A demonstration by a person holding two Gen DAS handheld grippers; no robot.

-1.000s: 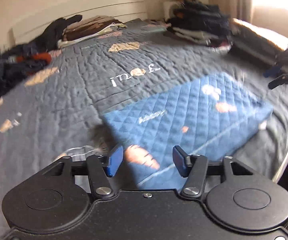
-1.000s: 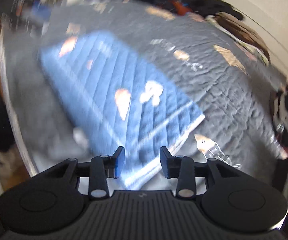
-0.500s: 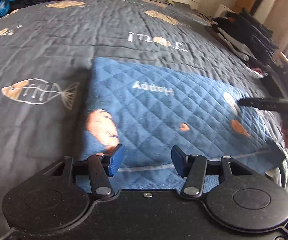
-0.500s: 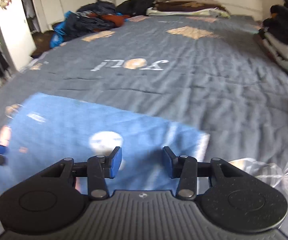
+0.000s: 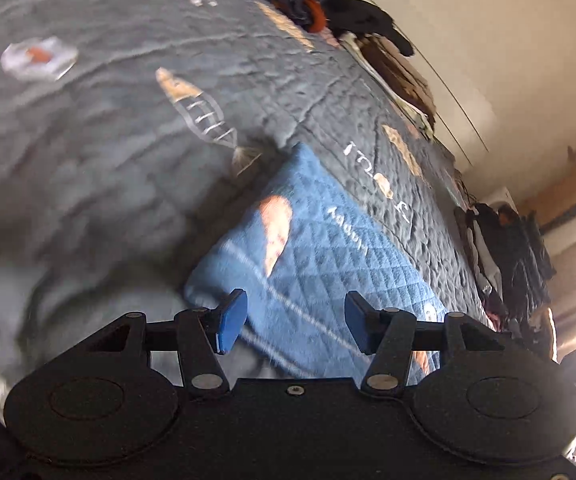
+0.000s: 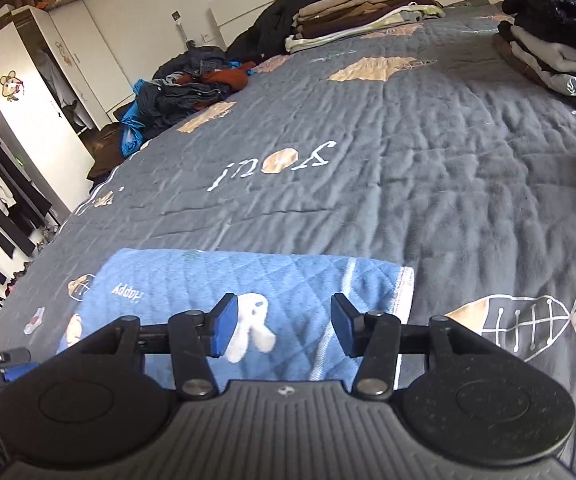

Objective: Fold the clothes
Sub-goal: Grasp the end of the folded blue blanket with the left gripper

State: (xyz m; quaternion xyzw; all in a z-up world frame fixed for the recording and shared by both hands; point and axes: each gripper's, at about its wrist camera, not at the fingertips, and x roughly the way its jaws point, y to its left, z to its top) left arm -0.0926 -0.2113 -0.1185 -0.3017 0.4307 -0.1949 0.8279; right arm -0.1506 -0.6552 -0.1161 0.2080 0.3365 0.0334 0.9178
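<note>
We hover our two grippers over a blue quilted cloth (image 6: pixel 223 280) lying flat near the foot edge of the bed (image 6: pixel 428 168), its white-stitched end toward the fish-skeleton print (image 6: pixel 528 320) on the grey bedspread. A second ago both views swung and blurred across the cloth; now the right view has levelled and looks up the bed toward the headboard edge, while the left view has rolled hard onto its side. The right gripper (image 6: pixel 279 330) has its jaws opening, with nothing pinched between the blue pads (image 6: pixel 223 326); the cloth merely lies beneath them. The left gripper (image 5: pixel 294 322) holds a middling gap, also empty, poised above the cloth's near corner (image 5: pixel 207 288). Both have come down toward the near edge of the cloth, which suggests we are lining up to take its two near corners for the next fold. Folded stacks (image 6: pixel 368 12) wait along the headboard edge and right side; an unsorted heap (image 6: pixel 183 88) sits at the far left corner.
</note>
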